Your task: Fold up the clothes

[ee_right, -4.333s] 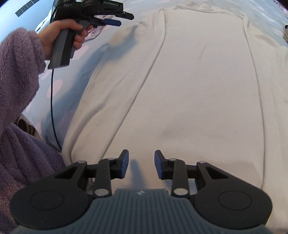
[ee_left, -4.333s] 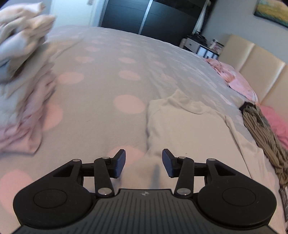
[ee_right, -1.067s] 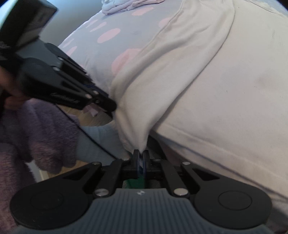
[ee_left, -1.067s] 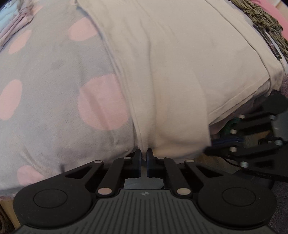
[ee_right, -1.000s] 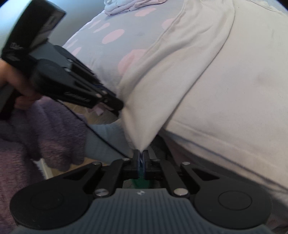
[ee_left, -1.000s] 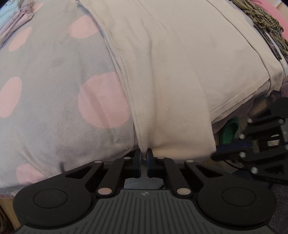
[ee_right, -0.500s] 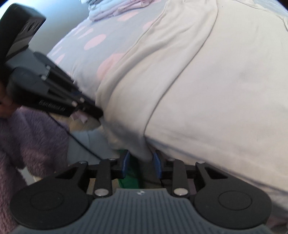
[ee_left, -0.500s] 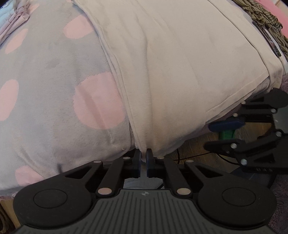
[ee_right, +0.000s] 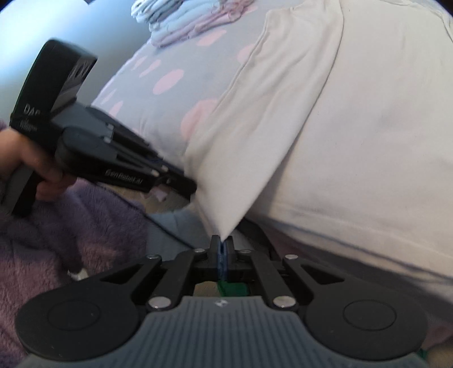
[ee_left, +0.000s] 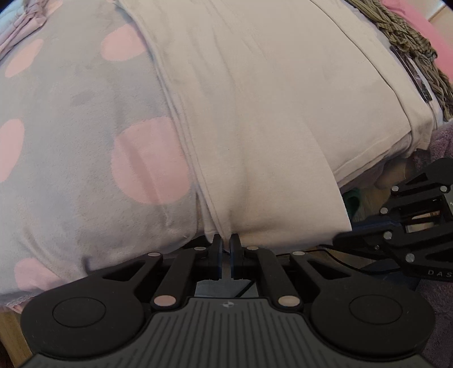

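Observation:
A cream long-sleeved top [ee_left: 269,113] lies flat on the bed, its lower edge hanging over the near side. My left gripper [ee_left: 225,249] is shut on the left end of that edge, where the seam runs down into the jaws. In the right wrist view the same gripper [ee_right: 192,186] bites the cloth from the left. My right gripper [ee_right: 222,246] has its jaws closing on the other corner of the flap, and the pads press on the tip. The cream top [ee_right: 354,127] draws into a taut point there. The right gripper [ee_left: 339,239] shows at the right of the left wrist view.
A grey blanket with pink dots [ee_left: 85,127] covers the bed. A pile of folded clothes [ee_right: 184,22] sits at its far side. An olive striped garment [ee_left: 396,34] lies right of the top. A hand [ee_right: 42,169] and purple fleece sleeve [ee_right: 56,226] are near left.
Half a second ago the right gripper stood open around the flap's corner; it is now shut on it and the flap is pulled into a point. The left gripper kept its grip.

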{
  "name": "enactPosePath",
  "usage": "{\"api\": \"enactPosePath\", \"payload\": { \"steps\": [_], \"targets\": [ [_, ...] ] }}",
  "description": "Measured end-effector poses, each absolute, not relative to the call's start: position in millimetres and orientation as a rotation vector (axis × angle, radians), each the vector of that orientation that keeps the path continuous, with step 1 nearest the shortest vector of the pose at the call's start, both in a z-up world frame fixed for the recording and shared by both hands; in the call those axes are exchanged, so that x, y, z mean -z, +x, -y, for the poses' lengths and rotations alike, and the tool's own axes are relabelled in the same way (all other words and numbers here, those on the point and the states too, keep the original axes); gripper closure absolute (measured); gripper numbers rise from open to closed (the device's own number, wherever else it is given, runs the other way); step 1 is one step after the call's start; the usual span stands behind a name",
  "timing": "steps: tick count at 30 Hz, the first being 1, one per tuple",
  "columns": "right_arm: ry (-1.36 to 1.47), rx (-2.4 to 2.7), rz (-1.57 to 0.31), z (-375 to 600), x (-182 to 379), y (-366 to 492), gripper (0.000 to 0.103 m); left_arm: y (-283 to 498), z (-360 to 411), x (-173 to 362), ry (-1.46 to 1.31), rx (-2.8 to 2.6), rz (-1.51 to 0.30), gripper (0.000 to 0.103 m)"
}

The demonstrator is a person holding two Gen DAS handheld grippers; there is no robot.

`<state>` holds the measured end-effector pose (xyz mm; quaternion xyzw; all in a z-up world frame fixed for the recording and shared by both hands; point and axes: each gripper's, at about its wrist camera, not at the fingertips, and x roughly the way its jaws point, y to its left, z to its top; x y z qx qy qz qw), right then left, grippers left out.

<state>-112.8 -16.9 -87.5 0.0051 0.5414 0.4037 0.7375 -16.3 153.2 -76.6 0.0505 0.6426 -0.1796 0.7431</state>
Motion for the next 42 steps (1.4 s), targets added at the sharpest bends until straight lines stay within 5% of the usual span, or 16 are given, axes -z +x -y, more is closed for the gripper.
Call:
{"api": "enactPosePath", "payload": {
  "steps": [11, 15, 17, 25, 28, 32, 39, 42],
  "targets": [
    [-0.108, -0.824, -1.255, 12.8, 109.2, -110.9, 0.095, -14.1, -158.9, 78.0, 0.155, 0.317, -1.443, 0.098],
    [-0.138, -0.822, -1.237, 16.1, 103.5, -111.2, 0.094, -21.8, -159.1, 66.5, 0.171, 0.337, -1.374, 0.076],
    [-0.145, -0.828, -1.227, 16.5, 100.9, -111.6, 0.094, -22.7, -156.2, 65.2, 0.191, 0.343, -1.349, 0.075],
    [-0.158, -0.838, -1.177, 12.6, 88.6, -111.7, 0.088, -18.2, -154.6, 81.0, 0.188, 0.348, -1.303, 0.075],
    [-0.154, -0.826, -1.162, 14.8, 81.9, -108.7, 0.084, -19.8, -149.0, 80.7, 0.198, 0.377, -1.291, 0.092],
    [-0.137, -0.806, -1.123, 19.6, 70.8, -103.3, 0.084, -20.2, -139.0, 75.7, 0.212, 0.397, -1.293, 0.098],
    [-0.033, -0.768, -1.040, 33.1, 40.5, -87.2, 0.083, -16.7, -143.7, 42.4, 0.201, 0.454, -1.230, 0.099],
    [-0.026, -0.739, -1.014, 33.1, 29.2, -81.3, 0.075, -22.6, -128.6, 30.4, 0.193, 0.492, -1.199, 0.099]
  ]
}}
